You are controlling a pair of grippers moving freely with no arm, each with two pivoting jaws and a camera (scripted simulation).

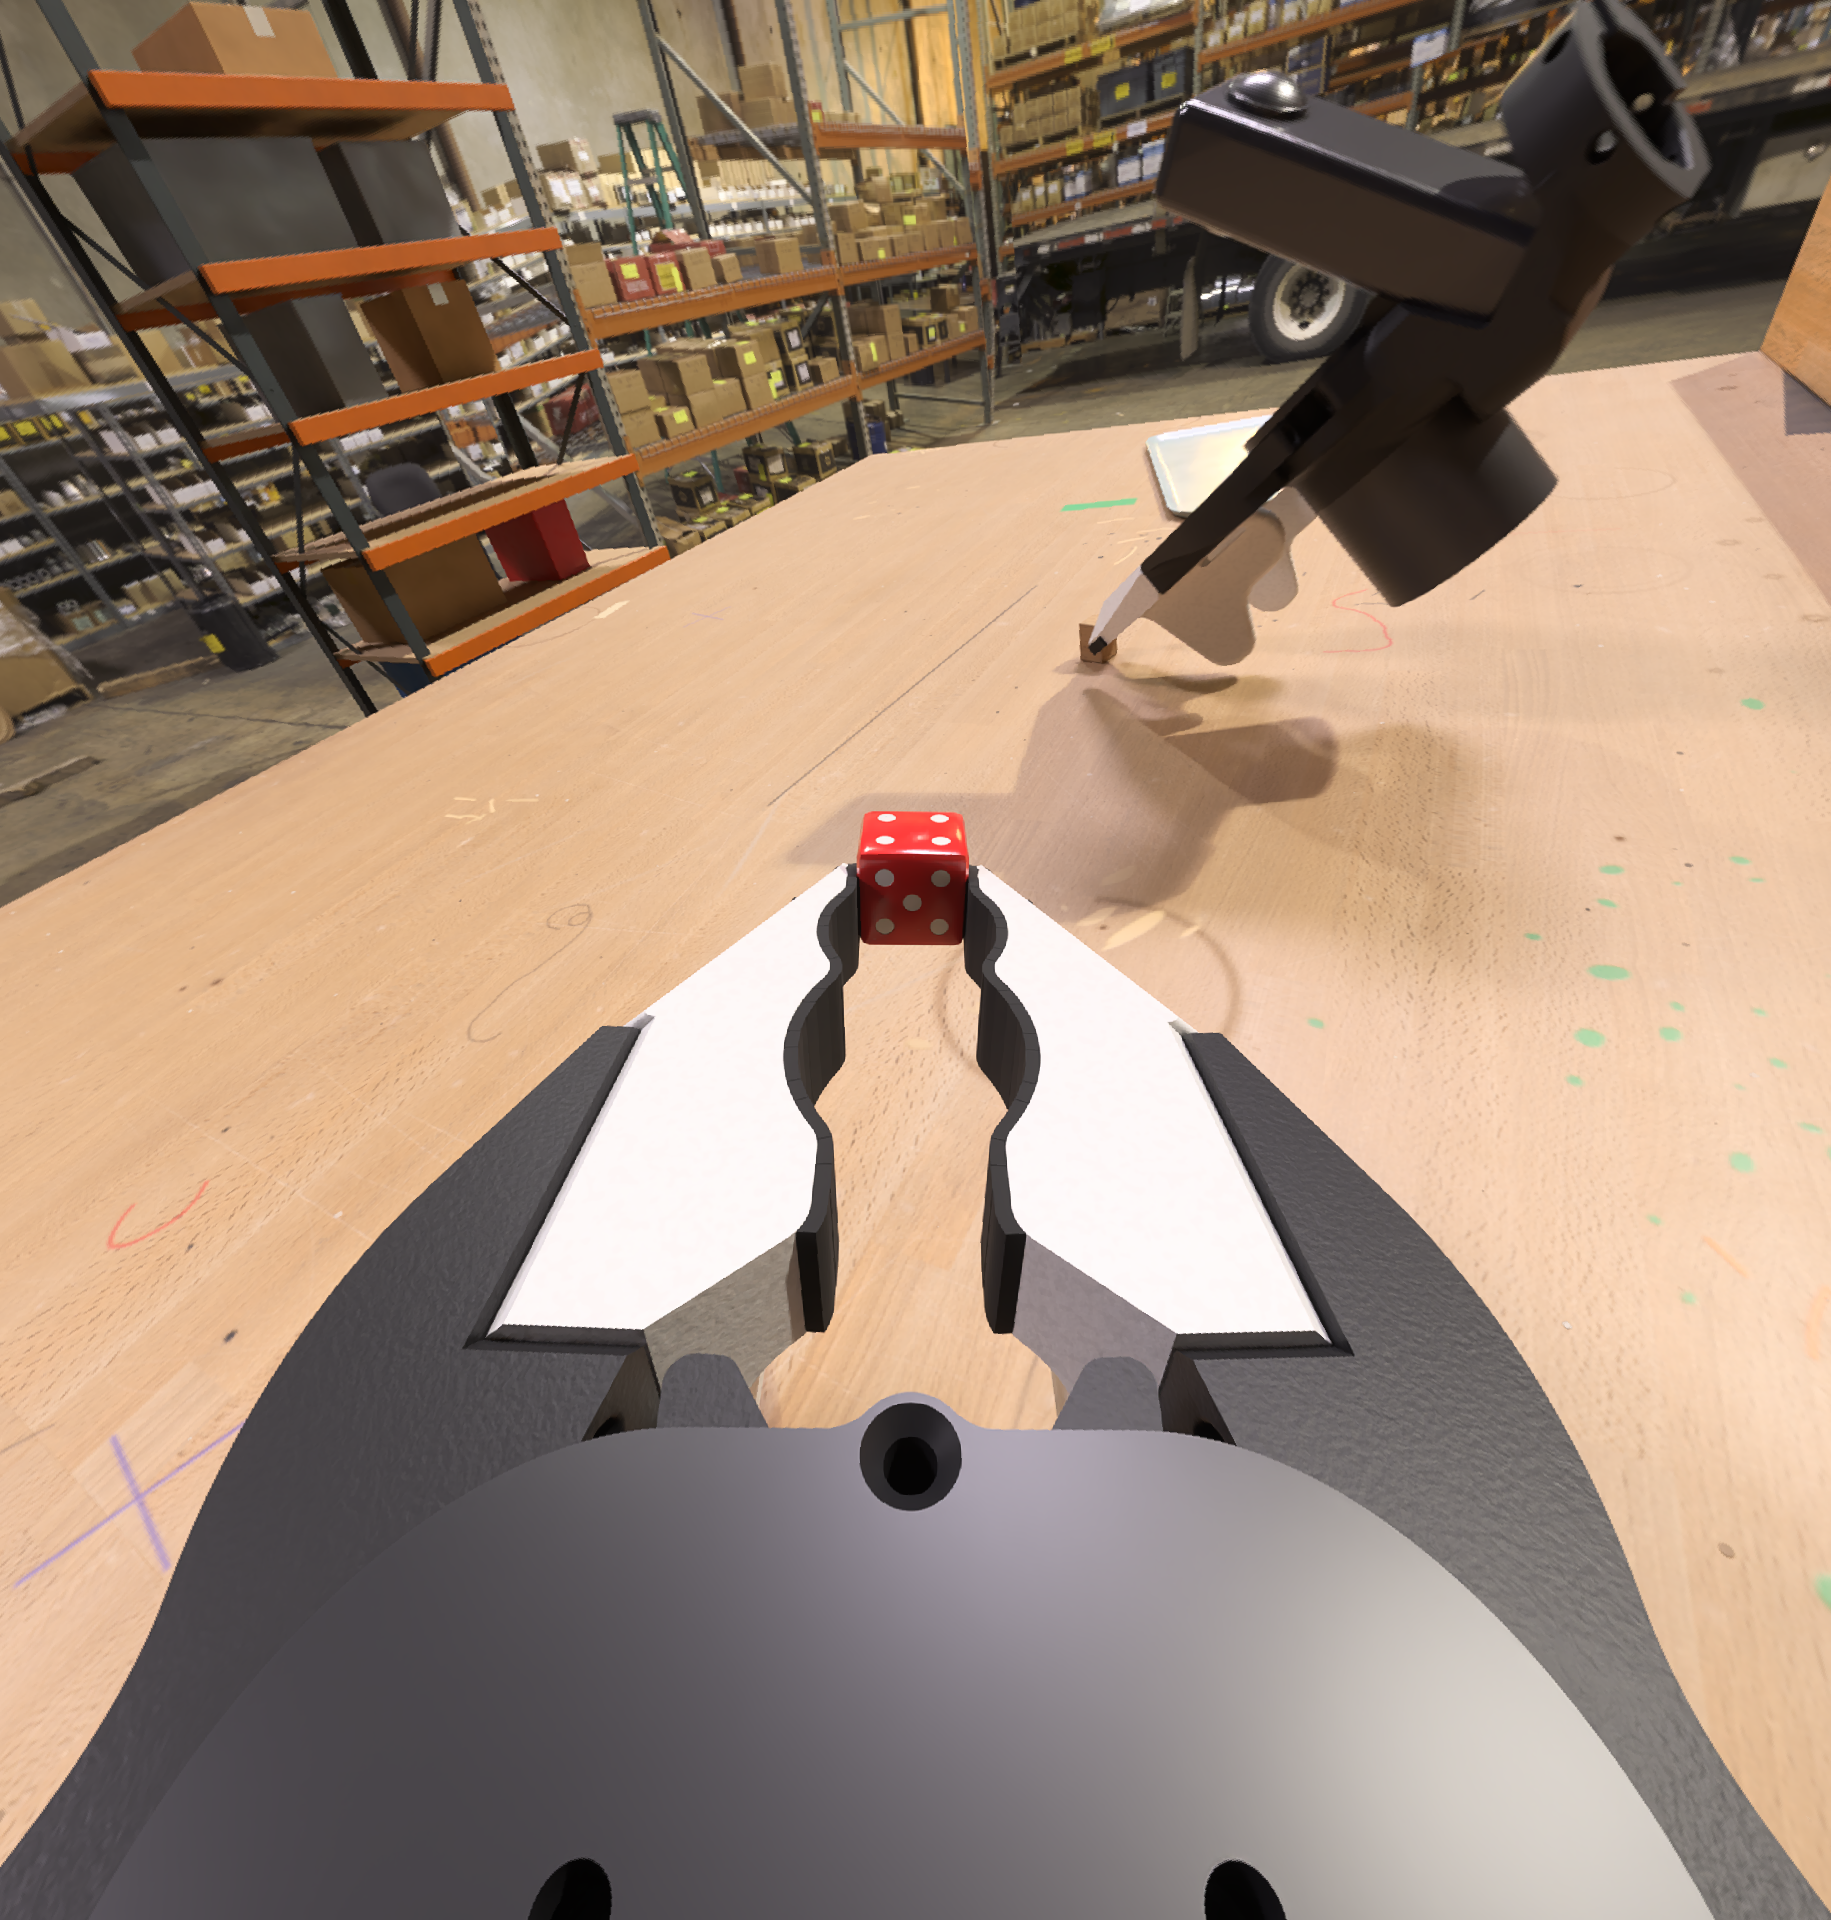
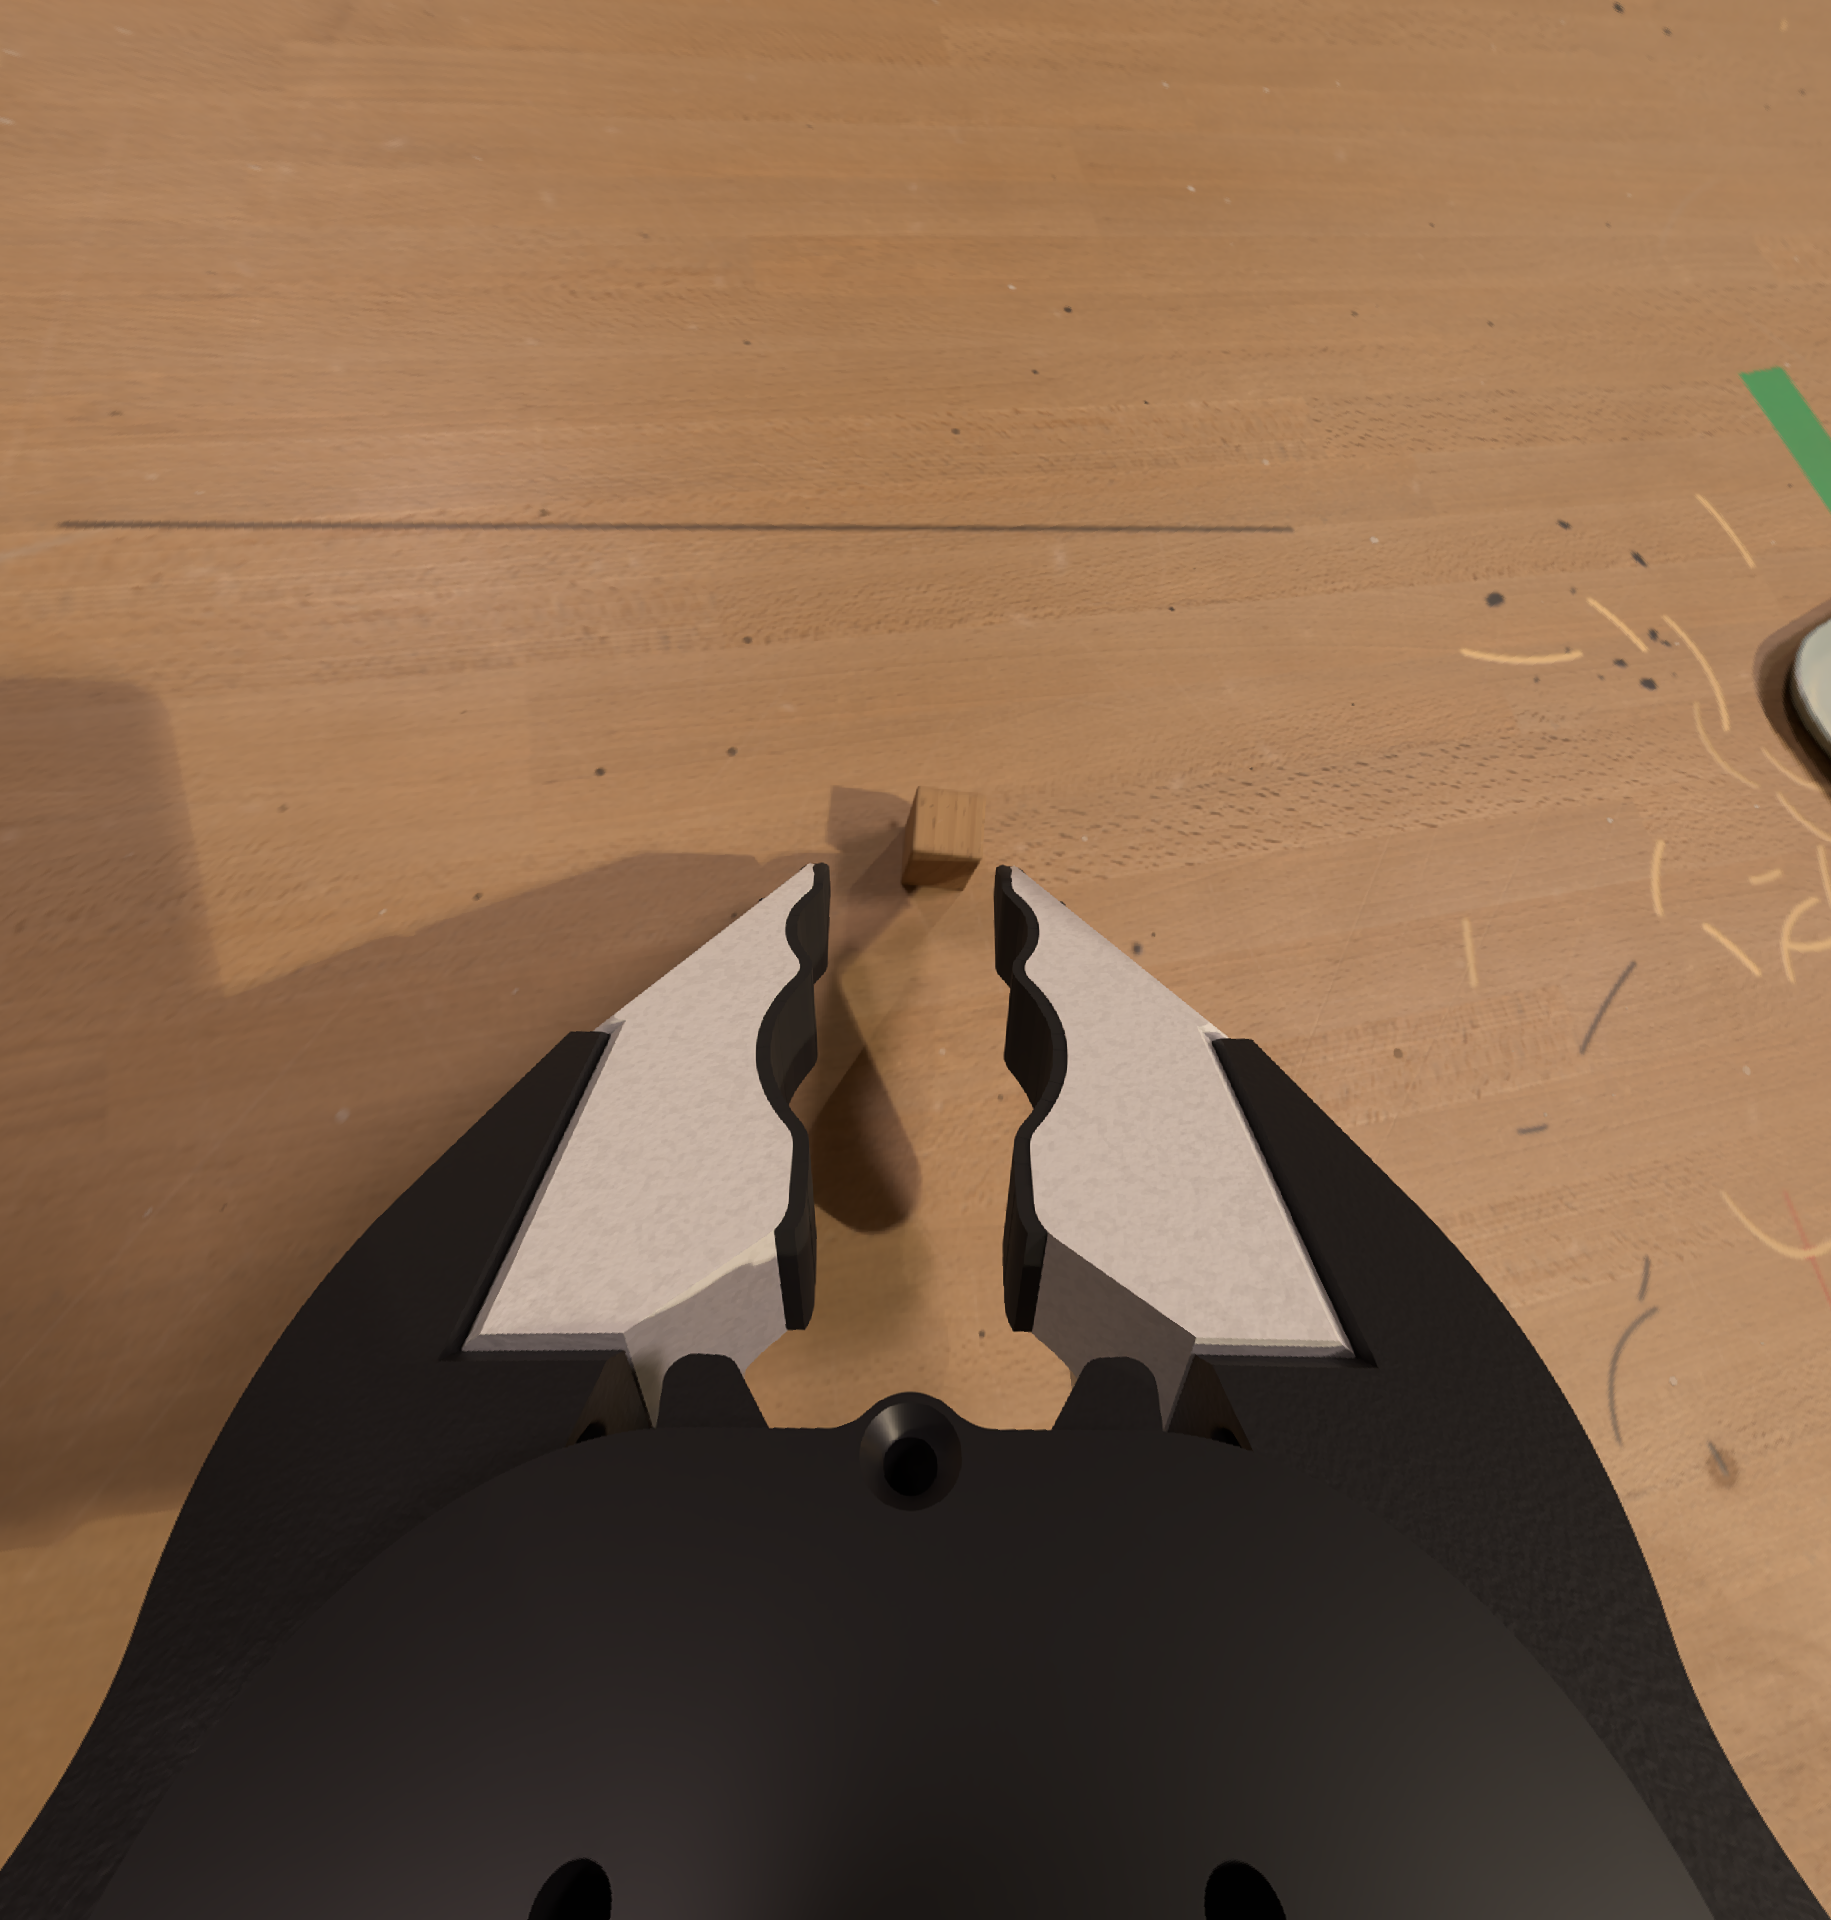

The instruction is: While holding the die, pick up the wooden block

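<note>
While your left gripper [image 1: 912,883] is clamping the die [image 1: 912,879], you should be centring your spread right gripper [image 2: 912,883] around the wooden block [image 2: 941,837], away from the worktop's edges, before closing.

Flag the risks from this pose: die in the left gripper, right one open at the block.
1. The small wooden cube block sits just past the open right gripper, off centre toward one finger; closing now could nudge it away.
2. The left gripper pinches the red white-dotted die only at its fingertips; a jolt could drop it.
</note>
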